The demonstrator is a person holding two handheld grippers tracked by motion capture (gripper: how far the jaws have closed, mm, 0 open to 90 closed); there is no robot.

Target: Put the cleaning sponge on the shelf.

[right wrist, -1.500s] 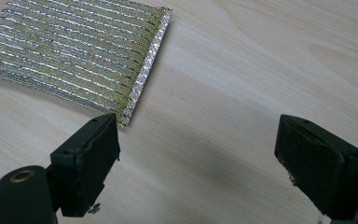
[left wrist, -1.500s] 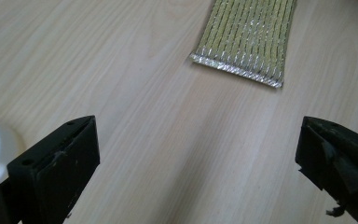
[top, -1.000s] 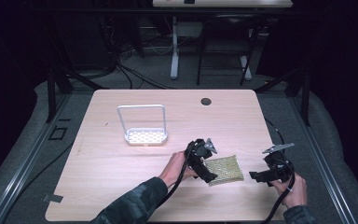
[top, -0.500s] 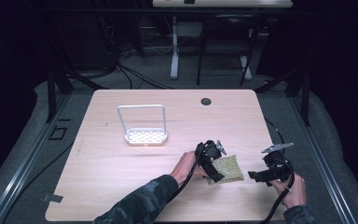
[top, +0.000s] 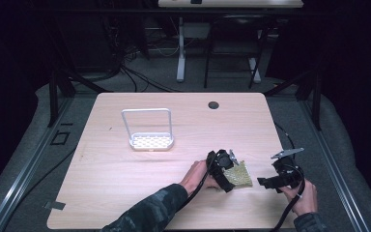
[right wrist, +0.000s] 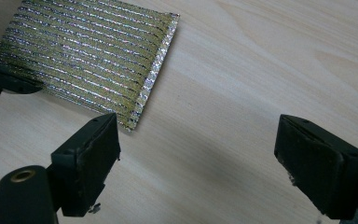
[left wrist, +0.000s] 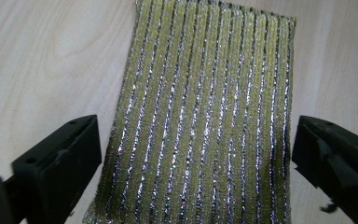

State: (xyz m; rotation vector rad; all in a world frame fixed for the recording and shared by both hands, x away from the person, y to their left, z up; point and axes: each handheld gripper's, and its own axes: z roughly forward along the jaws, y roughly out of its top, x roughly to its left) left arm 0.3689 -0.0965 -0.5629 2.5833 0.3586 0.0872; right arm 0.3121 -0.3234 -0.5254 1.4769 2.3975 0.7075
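We see a gold, silver-striped scouring pad [top: 238, 175] lying flat on the pale wooden worktop [top: 125, 164], near its front edge and right of the middle. The left tool [top: 227, 169] is down over the pad's near-left part, held by the left hand [top: 197, 175] in a camouflage sleeve [top: 149, 212]. In the left tool view the pad [left wrist: 200, 116] lies between the two black jaws, one on each long side, and a sliver of worktop shows between each jaw and the pad's edge. The jaws have just been closing a little, with the pad between them, yet they stand released: the pads do not press on it.

The right tool [top: 265, 182] hovers just to the right of the pad, apart from it, in the right hand [top: 303, 197]. In the right tool view its jaws gape wide over bare wood, and the pad [right wrist: 88, 60] lies beyond its left jaw, with a jaw of the left tool [right wrist: 7, 81] at the pad's far edge.

Further back on the worktop, well apart from the pad, stands a white rack [top: 149, 131] with a tall hoop handle and a perforated base. A dark round hole [top: 213, 105] sits near the far edge.
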